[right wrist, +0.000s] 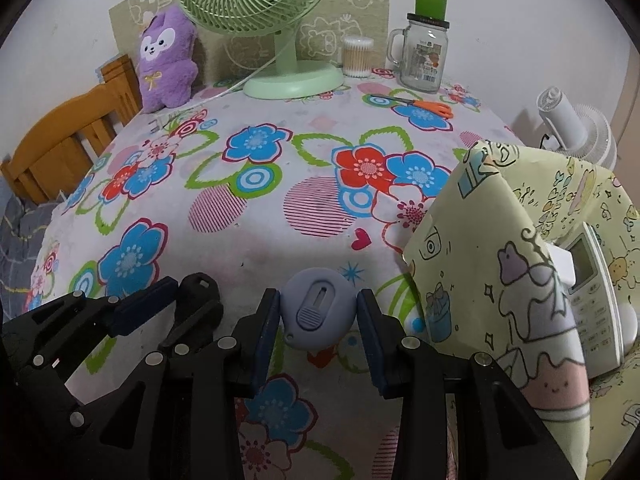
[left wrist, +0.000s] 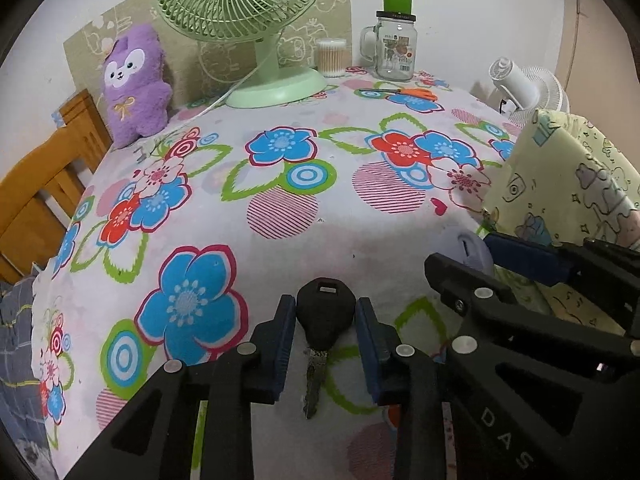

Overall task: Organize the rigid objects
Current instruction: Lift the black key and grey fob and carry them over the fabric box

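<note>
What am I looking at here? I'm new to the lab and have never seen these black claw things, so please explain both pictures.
They are two hand-held grippers, one in each of a person's hands, each with a fisheye camera looking forward along its two fingers. One picture comes from the left gripper, the other from the right gripper.

Both point down at a table under a flowered tablecloth. The left fingers are closed on the black head of a key. The right fingers grip a small grey-blue oval gadget with a slider.

At the back stand a green fan, a purple plush toy, a glass jar, cotton swabs and orange-handled scissors.
</note>
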Demonstrator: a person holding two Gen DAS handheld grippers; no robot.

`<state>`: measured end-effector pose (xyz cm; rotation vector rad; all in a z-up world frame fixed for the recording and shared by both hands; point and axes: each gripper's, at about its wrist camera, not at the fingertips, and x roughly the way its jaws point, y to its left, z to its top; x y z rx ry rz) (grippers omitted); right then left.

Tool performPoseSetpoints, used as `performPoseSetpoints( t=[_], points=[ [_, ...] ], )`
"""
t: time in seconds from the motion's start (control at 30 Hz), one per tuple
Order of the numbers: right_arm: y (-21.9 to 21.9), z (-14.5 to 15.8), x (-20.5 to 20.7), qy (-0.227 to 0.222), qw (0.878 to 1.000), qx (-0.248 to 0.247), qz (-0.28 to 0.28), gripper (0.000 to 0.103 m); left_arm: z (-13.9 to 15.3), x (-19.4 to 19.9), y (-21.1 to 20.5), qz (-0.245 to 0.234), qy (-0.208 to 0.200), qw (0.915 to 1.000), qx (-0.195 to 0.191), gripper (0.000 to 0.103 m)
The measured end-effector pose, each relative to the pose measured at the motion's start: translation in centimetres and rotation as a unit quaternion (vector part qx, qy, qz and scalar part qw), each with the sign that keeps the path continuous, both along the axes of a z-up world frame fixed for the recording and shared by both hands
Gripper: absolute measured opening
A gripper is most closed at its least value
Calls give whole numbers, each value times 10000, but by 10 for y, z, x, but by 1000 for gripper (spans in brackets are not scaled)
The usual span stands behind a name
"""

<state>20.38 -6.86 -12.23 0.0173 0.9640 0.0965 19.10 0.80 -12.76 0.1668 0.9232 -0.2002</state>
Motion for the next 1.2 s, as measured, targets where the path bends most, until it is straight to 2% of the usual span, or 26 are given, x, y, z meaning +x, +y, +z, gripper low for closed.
performPoseSetpoints(
  t=[0.67,1.2],
  points=[
    [-3,36,-51,-404,9991,-35,98,43,34,-54,-6,84,-315,9995,22,30],
    [-23,70,-97,-654,9978,12,98,43,67,-99,-26,-5,-499,9987,-81,30]
  ],
)
